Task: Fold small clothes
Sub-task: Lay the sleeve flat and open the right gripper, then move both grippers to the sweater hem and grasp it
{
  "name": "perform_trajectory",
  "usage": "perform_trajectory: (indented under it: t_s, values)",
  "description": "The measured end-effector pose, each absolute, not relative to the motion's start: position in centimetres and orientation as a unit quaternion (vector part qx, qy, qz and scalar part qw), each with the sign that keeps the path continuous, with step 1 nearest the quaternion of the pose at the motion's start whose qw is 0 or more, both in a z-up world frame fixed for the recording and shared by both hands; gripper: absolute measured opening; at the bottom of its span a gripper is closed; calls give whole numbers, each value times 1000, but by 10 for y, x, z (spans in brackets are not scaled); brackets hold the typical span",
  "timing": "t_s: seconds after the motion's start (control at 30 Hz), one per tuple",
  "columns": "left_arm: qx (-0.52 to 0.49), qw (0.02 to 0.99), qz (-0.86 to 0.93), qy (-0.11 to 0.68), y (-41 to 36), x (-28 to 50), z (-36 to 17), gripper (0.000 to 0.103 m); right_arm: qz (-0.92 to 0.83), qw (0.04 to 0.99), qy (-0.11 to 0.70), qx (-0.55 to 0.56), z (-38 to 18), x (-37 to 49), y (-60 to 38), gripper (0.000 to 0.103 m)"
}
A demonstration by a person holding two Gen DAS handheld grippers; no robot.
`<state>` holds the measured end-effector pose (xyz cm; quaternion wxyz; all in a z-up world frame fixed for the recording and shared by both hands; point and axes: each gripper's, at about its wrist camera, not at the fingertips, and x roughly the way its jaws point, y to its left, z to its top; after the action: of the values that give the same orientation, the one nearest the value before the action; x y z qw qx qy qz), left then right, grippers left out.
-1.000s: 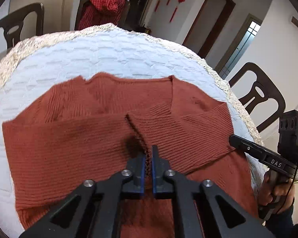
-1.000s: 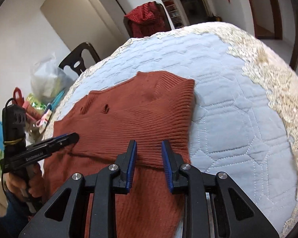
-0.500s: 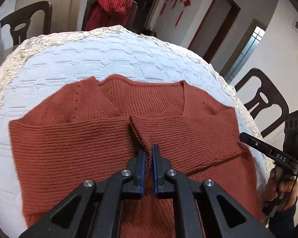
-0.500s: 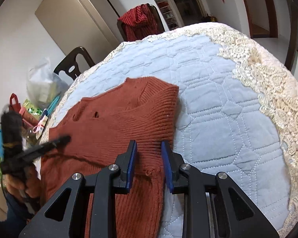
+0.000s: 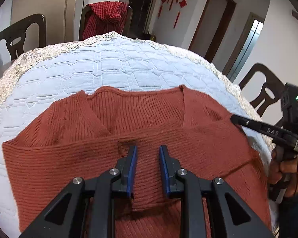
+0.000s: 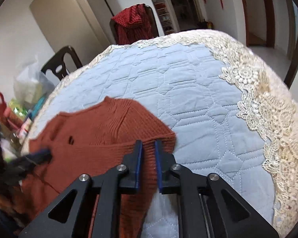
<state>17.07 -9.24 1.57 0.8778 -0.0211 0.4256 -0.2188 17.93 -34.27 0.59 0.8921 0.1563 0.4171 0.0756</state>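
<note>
the sweater (image 5: 73, 158) was released by the wide-parted left gripper (image 5: 148, 151); its edge sat between the right gripper (image 6: 148, 145)'s narrowed jaws, grip uncertain; sleeves should be squared flat.

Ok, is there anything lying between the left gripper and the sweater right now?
Nothing visible does. The left gripper hangs open right over the rust sweater, its blue pads above the folded sleeve with only bare knit between them. The right gripper works the far edge, off to the side.
</note>
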Motion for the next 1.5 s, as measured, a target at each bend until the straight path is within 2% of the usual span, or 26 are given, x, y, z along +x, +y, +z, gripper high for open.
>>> perform_trajectory:
  t_s: [0.2,0.37,0.47,0.6,0.83,0.93,1.03,1.2,1.27,1.33,1.5]
  values:
    - [-5,880,-243,408,-86,137,30,25,112,898,402,139,26,131,-328,11]
    - [-16,876,-239,418,-88,143,15,25,111,891,432,85,3,118,-309,11]
    - [-12,877,-233,420,-87,140,19,25,110,888,433,108,5,117,-319,11]
    - [-16,881,-231,413,-77,122,24,25,100,894,429,84,12,105,-315,14]
    - [-36,874,-206,438,-39,100,14,29,94,892,435,79,12,88,-318,16]
    - [-47,880,-189,434,-21,86,15,31,98,894,430,84,18,77,-319,18]
    - [-56,888,-168,425,-6,70,16,37,105,895,424,88,22,67,-319,18]
    - [-66,895,-144,418,8,47,16,38,121,890,430,93,20,53,-315,19]
    - [-69,895,-141,417,10,39,15,41,127,887,432,103,18,46,-316,26]
    - [-70,897,-138,415,12,31,15,42,131,885,431,118,16,39,-318,44]
    - [-83,898,-134,411,19,15,16,48,141,874,439,151,6,20,-323,44]
